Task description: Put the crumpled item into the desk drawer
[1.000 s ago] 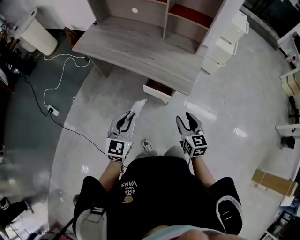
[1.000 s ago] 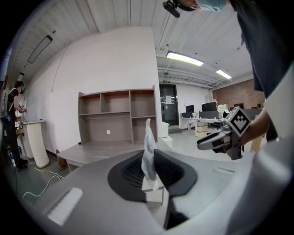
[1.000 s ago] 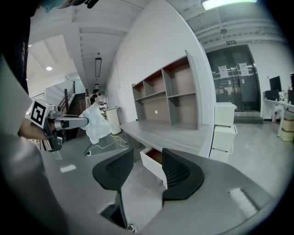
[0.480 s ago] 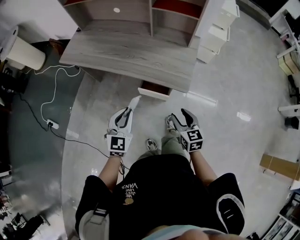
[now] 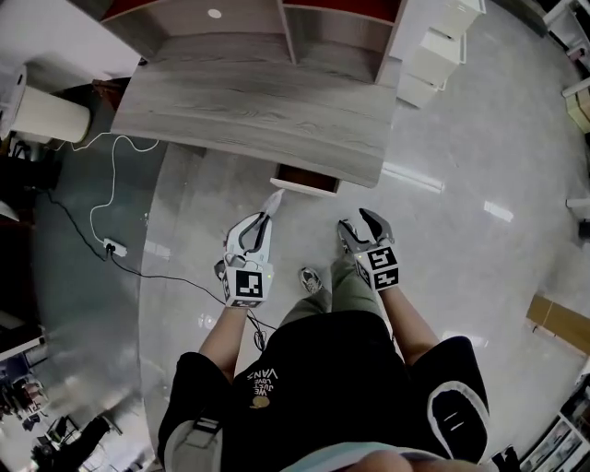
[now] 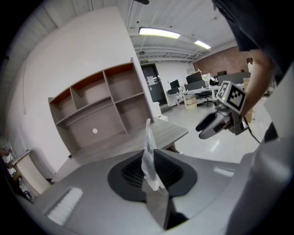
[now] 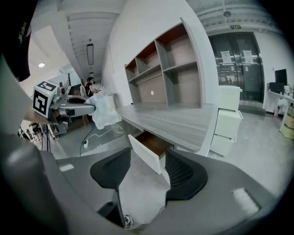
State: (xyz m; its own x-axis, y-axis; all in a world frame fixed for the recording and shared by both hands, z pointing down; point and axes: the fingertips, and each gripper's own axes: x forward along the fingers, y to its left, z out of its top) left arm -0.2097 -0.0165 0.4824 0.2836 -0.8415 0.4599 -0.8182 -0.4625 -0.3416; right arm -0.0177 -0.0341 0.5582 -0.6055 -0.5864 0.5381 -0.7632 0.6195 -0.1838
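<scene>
The crumpled item (image 5: 271,204), a thin whitish wad, sticks out past the tips of my left gripper (image 5: 262,221), which is shut on it. In the left gripper view the crumpled item (image 6: 148,147) stands upright, pinched between the dark pads of the left gripper (image 6: 154,161). The desk drawer (image 5: 307,181) hangs open under the front edge of the grey wooden desk (image 5: 230,101), just ahead of both grippers. My right gripper (image 5: 358,222) is beside the left; its jaws are opening with nothing between them. The open drawer (image 7: 149,148) shows beyond the right gripper (image 7: 147,170).
A shelf unit (image 5: 249,23) stands on the back of the desk. White drawer cabinets (image 5: 433,51) sit to the desk's right. A white cable (image 5: 111,175) and power strip (image 5: 115,247) lie on the floor at left. The person's shoe (image 5: 313,280) is between the grippers.
Both grippers and the person have come closer to the desk and its open drawer. The right gripper's jaws have spread wider. The left gripper still holds the crumpled item.
</scene>
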